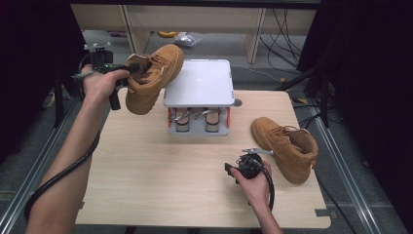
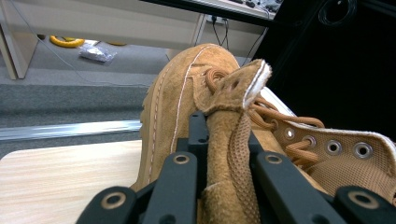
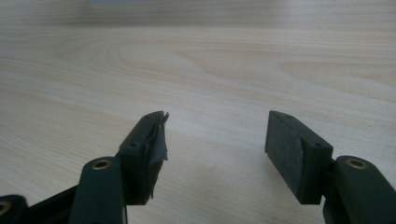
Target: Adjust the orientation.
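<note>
A tan suede lace-up ankle boot with metal eyelets (image 1: pixel 151 78) is held off the table at the far left, its toe tilted up toward the grey flat-topped metal stand (image 1: pixel 199 83) at the middle of the far edge and overlapping that stand's left corner in the high view. The left gripper (image 1: pixel 127 68) pinches this boot by the collar; in the left gripper view its black jaws press from both sides on the padded mesh lining and suede of the tongue area. A second tan suede boot (image 1: pixel 287 146) lies on the pale wooden table (image 1: pixel 160 170) at the right, toe pointing away from the person. The right gripper (image 1: pixel 243 163), held in the person's right hand just beside that second boot, has its jaws spread wide over bare tabletop, nothing between them; torn grey padding hangs from one pad (image 3: pixel 156 140).
</note>
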`<state>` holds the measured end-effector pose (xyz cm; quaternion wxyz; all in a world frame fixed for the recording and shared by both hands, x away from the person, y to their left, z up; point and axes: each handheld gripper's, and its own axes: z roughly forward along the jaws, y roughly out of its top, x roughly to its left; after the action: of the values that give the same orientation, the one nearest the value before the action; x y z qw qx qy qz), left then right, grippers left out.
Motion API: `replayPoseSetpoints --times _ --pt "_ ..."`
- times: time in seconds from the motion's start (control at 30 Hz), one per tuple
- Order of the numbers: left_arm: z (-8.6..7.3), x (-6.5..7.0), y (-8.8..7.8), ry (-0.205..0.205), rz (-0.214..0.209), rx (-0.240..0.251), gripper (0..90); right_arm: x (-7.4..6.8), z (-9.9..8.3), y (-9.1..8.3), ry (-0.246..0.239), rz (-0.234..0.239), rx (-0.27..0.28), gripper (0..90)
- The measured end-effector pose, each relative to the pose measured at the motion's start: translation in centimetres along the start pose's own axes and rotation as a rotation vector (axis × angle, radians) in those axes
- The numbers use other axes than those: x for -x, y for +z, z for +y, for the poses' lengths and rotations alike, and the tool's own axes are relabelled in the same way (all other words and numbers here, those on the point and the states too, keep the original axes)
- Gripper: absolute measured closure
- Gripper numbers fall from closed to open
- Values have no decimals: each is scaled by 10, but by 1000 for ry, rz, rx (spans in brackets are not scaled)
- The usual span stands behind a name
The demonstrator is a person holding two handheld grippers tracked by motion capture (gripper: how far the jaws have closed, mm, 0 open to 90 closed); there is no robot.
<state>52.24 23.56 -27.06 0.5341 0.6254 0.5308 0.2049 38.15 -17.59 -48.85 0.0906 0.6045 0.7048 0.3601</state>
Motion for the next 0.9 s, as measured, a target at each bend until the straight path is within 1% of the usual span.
replayPoseSetpoints --times 0.03,0.07,0.1,0.27,0.3,0.33,0.4,0.43,0.47,0.5,0.53,0.57,0.6,0.67,0.8,0.87,0.9 --pt "1 2 2 0 1 0 822 1 0 -1 -20 3 2 392" --pt "1 2 2 0 1 0 821 1 0 -1 -20 3 2 392" --pt "1 3 3 0 2 0 821 0 0 -1 -3 3 -3 392" --pt "4 6 7 -1 -1 -3 821 0 0 -1 -6 3 -3 392" --pt "4 7 7 4 -2 -4 821 2 0 -2 -26 9 6 392" --pt "5 8 8 5 -3 -4 821 2 0 -2 -26 9 6 392" --pt "6 9 9 6 -3 -2 821 1 0 -1 -19 3 3 392" --pt "6 10 9 7 -6 -3 821 0 0 -1 -1 3 -4 392" --pt "7 11 10 7 -4 -2 821 -1 0 -1 6 1 -6 391" --pt "7 13 12 9 -8 -4 821 2 0 1 -35 -8 16 392" --pt "7 13 12 9 -8 -4 821 2 0 1 -33 -4 17 391" --pt "8 14 13 4 -14 -4 821 1 0 0 -9 4 4 391" --pt "8 14 14 -1 -14 -3 821 1 -1 -2 -13 12 4 391" --pt "8 15 14 -2 -14 -4 821 1 -1 -2 -17 13 4 391" --pt "10 18 16 12 -13 -3 820 2 0 -2 -16 18 2 391" --pt "12 20 17 9 -16 -7 820 2 -1 -2 -16 13 5 391" --pt "13 20 18 -2 -18 -4 820 2 -1 -2 -19 10 4 391"
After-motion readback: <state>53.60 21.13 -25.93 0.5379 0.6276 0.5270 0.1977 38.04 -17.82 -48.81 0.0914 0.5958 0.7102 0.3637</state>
